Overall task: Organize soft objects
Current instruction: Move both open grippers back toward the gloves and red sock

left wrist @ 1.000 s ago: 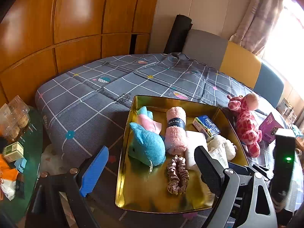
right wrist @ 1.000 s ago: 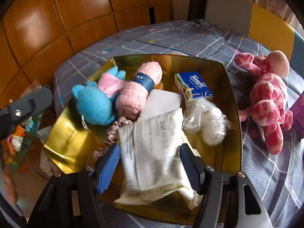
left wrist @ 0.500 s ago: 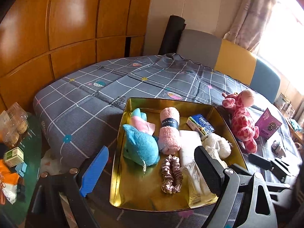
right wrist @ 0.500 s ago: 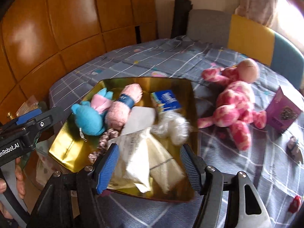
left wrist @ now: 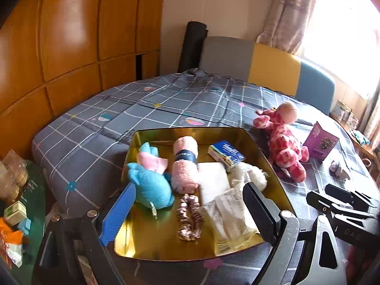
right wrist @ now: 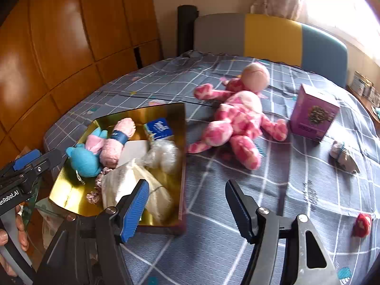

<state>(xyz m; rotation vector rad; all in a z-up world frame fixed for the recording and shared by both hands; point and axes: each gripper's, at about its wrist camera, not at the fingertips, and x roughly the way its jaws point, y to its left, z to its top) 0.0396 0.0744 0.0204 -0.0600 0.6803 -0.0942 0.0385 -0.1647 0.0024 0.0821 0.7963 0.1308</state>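
Your right gripper (right wrist: 187, 204) stands with its jaws apart and nothing between them, low in the right wrist view over the checked bedcover (right wrist: 213, 249). Your left gripper (left wrist: 190, 211) is also spread wide and empty, in front of the gold tray (left wrist: 147, 244).

The tray already holds the blue plush (left wrist: 149, 187), the pink rolled towel (left wrist: 185, 166), the hair scrunchie (left wrist: 190, 216) and the white packet (left wrist: 228, 216). The likely next pick is the pink spotted plush (right wrist: 237, 118), lying flat on the bedcover in the upper middle of the right wrist view, just right of the tray and beside the purple box (right wrist: 313, 111).

Aim for its body rather than a thin limb, so it does not dangle and swing. Come down with the jaws straddling the torso, keep clear of the box, and press into the bedcover a little before you close. The tray is crowded, so plan to set it toward the bare gold patch at lower left.
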